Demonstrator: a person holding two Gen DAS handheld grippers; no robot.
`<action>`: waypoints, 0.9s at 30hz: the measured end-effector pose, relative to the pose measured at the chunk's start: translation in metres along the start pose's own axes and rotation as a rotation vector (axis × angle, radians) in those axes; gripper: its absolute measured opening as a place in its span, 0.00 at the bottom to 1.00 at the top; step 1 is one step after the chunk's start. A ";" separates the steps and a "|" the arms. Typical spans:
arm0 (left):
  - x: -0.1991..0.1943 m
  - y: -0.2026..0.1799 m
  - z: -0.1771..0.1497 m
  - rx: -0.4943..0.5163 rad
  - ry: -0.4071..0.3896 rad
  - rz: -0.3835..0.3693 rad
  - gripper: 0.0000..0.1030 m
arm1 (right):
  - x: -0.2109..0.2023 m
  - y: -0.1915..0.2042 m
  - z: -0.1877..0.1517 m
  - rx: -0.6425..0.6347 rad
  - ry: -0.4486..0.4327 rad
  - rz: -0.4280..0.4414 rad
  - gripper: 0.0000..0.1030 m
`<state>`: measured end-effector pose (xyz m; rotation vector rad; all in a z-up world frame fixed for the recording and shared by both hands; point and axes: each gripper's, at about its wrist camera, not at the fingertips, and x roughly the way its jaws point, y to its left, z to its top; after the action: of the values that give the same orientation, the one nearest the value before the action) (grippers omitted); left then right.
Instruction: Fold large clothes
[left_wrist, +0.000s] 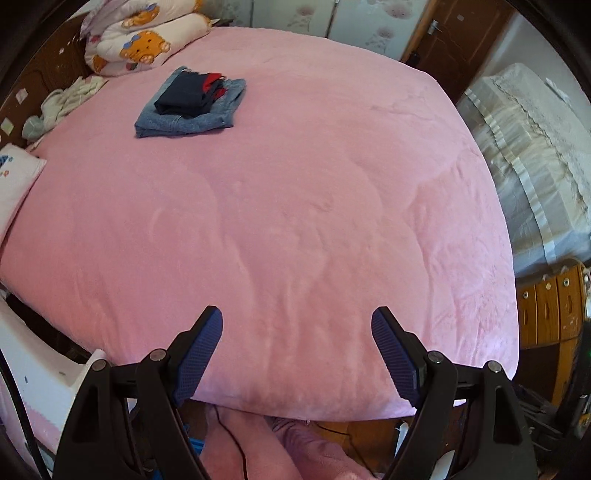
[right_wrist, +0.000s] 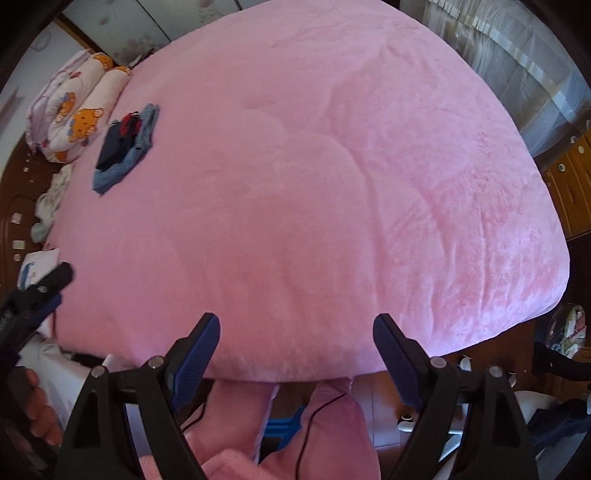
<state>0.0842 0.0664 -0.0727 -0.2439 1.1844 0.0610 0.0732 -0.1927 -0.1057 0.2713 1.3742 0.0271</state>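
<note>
Left wrist view: folded clothes (left_wrist: 192, 103) stacked on pink bed (left_wrist: 295, 221).

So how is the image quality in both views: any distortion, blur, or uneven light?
Left wrist view: strong fisheye bulge bends the pink bed cover into a dome, corners are black; the folded clothes stack is sharp, light is even. Right wrist view: same bulge and dark corners; the left tool at the edge is blurred, and the right tool shows sharp.
</note>
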 end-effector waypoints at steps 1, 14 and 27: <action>-0.007 -0.013 -0.006 0.020 -0.004 0.004 0.79 | -0.009 -0.002 -0.001 0.003 -0.008 0.016 0.83; -0.065 -0.075 -0.027 0.125 -0.100 0.016 0.91 | -0.074 -0.016 -0.014 -0.040 -0.115 -0.009 0.83; -0.062 -0.068 -0.030 0.055 -0.117 0.043 1.00 | -0.081 -0.001 -0.007 -0.165 -0.157 -0.037 1.00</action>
<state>0.0450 -0.0012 -0.0154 -0.1642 1.0729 0.0793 0.0498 -0.2069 -0.0286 0.1073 1.2128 0.0859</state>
